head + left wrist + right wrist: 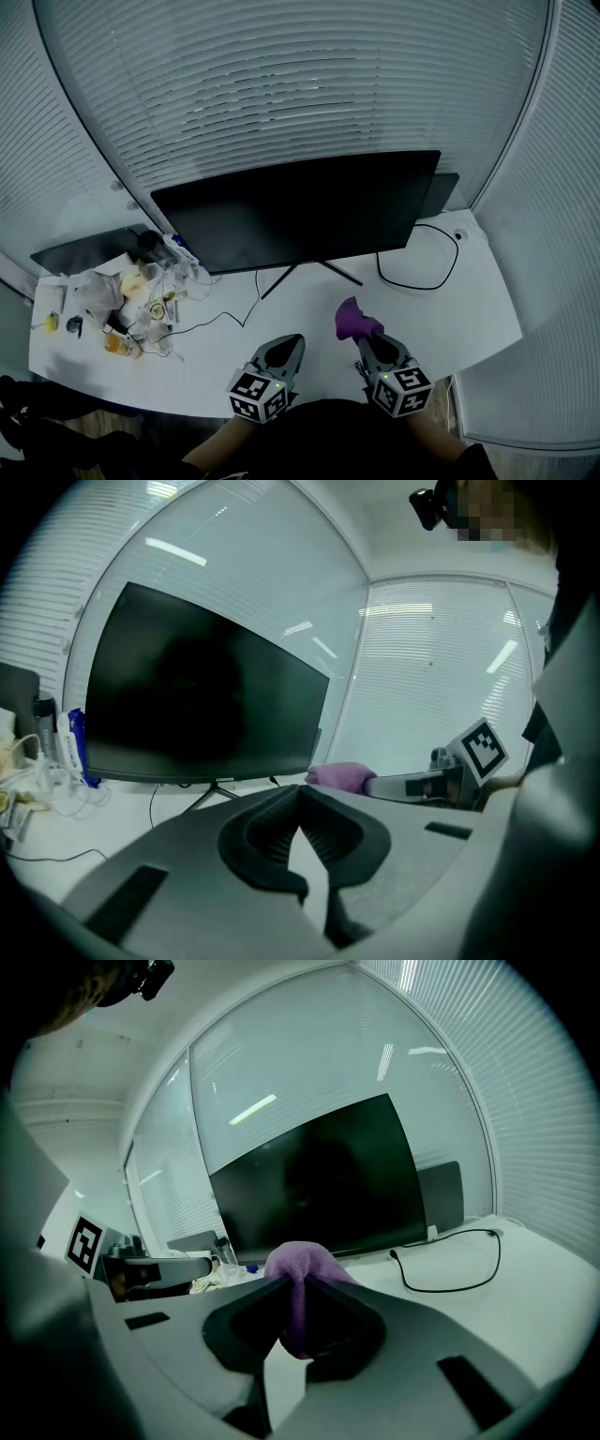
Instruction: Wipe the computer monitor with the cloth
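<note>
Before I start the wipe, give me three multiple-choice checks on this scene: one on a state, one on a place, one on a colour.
1. The wide black flat-panel monitor's screen is:
A. dark
B. showing a bright picture
C. cracked across

2. Where is the crumpled purple cloth?
A. Draped over the monitor
B. Between the right gripper's fingers
C. Hanging on the window blinds

3. What colour is the thick looped cable at the right end of the white desk?
A. Red
B. White
C. Black

Answers:
1 A: the whole panel is plain black in every view.
2 B: the right gripper view shows the fingers pinching the cloth.
3 C: the cable is a black loop against the white desk.
</note>
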A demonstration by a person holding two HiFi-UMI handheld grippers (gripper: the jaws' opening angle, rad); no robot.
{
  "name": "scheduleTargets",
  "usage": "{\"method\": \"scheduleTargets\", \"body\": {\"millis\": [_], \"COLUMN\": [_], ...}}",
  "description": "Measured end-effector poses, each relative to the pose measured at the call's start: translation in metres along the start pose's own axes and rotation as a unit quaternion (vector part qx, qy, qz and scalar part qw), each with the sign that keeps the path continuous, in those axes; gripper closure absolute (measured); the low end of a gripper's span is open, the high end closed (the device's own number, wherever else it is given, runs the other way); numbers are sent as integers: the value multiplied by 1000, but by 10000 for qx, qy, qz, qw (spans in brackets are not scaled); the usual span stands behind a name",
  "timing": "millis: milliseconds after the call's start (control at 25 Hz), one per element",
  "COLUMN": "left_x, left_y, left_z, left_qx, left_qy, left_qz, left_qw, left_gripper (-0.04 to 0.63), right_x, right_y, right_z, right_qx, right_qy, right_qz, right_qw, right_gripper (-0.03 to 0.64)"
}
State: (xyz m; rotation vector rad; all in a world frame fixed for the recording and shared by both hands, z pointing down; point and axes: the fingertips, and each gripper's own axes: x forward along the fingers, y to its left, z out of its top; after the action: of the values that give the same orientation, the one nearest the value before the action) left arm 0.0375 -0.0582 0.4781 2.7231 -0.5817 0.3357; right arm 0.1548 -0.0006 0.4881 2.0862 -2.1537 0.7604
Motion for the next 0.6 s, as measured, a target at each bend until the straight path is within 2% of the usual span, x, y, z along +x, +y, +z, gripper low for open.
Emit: {"method": "scheduleTargets", "body": {"millis": [600], "left_x": [4], "left_y": [-12], "left_z": [-8], "left_qx": [35], "left_qy": [81], "left_qz": [40], "left_qw": [10000], "left_gripper": [591], "right_x": [-4], "right_y": [-5], "right_z": [-11], "right_qx": [63], "right_qy": [69], "right_qz": [125], "right_qw": [9999], "right_gripper": [560]}}
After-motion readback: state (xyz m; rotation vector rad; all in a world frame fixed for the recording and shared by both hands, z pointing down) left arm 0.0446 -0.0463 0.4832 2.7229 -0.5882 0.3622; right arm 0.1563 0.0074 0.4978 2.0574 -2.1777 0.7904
